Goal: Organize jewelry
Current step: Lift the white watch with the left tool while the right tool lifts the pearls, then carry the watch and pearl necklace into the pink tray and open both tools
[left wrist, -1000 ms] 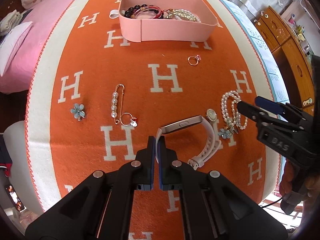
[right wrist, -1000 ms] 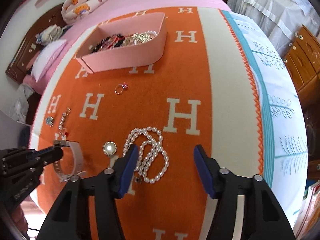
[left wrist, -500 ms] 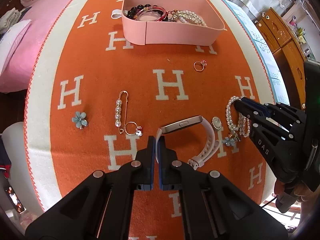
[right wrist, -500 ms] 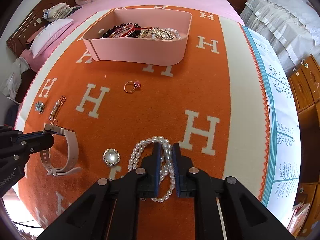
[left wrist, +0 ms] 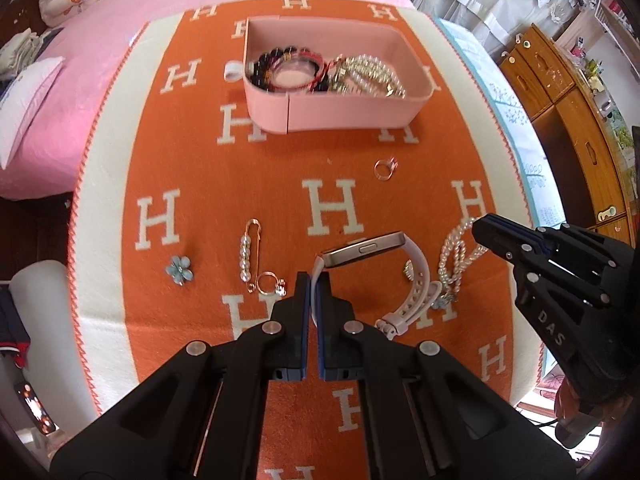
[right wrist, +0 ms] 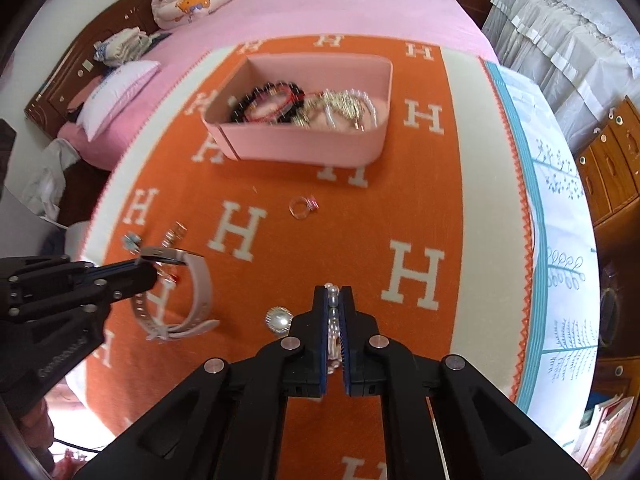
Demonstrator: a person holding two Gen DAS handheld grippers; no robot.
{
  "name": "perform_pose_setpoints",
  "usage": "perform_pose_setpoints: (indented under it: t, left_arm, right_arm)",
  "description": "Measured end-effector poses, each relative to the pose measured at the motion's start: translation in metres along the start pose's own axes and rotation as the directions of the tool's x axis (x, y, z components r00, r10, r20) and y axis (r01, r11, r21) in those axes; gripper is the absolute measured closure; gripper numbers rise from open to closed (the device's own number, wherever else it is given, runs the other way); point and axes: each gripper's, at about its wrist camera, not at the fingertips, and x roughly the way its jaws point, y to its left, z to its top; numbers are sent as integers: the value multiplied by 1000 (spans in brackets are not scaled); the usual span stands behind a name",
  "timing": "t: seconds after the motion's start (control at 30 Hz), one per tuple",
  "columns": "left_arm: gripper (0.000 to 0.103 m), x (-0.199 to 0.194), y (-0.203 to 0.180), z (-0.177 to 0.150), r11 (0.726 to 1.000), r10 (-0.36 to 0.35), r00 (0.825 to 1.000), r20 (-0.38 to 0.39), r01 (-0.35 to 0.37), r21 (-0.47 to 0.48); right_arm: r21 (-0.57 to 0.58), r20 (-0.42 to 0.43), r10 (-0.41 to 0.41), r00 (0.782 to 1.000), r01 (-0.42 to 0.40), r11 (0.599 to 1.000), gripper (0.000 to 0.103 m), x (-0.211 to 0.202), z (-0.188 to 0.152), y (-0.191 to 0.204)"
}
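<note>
right wrist view: my right gripper (right wrist: 333, 292) is clamped on the pearl necklace (right wrist: 332, 304), my left gripper (left wrist: 314, 280) pinches the watch strap (left wrist: 416, 280); pink tray (right wrist: 304, 144) lies straight ahead, right nearer.

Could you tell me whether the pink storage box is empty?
No, the pink storage box already holds dark beaded bracelets and pearl strands.

Woolly matt blanket (left wrist: 192, 168), smooth pink plastic box (left wrist: 348, 114), glossy pearl necklace (left wrist: 450, 256), varnished wooden cabinet (left wrist: 576, 120).
</note>
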Motion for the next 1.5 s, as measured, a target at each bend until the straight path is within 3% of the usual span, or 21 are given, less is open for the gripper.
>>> perform_pose_setpoints:
  t: [0.27,0.57,0.83,1.0,1.33,1.5]
  left_arm:
    - [102,-40,0,28,1000,-2,997,77,1,14]
    - [102,-81,3,79,999,-11,985,175,6,33]
    - [102,-75,8,129,999,-13,980,199,2,53]
    - [102,-44,13,157,999,-8,986,169,-2,54]
    - [101,47,24,186,997,17,996,82,-23,71]
    - [87,67,25,188,997,1,999,50,-5,74]
  right_arm:
    - [-5,70,14,997,-14,1000,98,-51,26,10]
    - [10,162,41,986,-43,999,98,-104,77,10]
    - [38,239,59,969,-70,997,98,-127,144,9]
    - [64,241,64,969,-82,995,98,-105,181,7]
    - [207,185,172,968,-209,956,98,-17,237,-19]
    - [223,131,157,979,-183,957,98,18,248,-21]
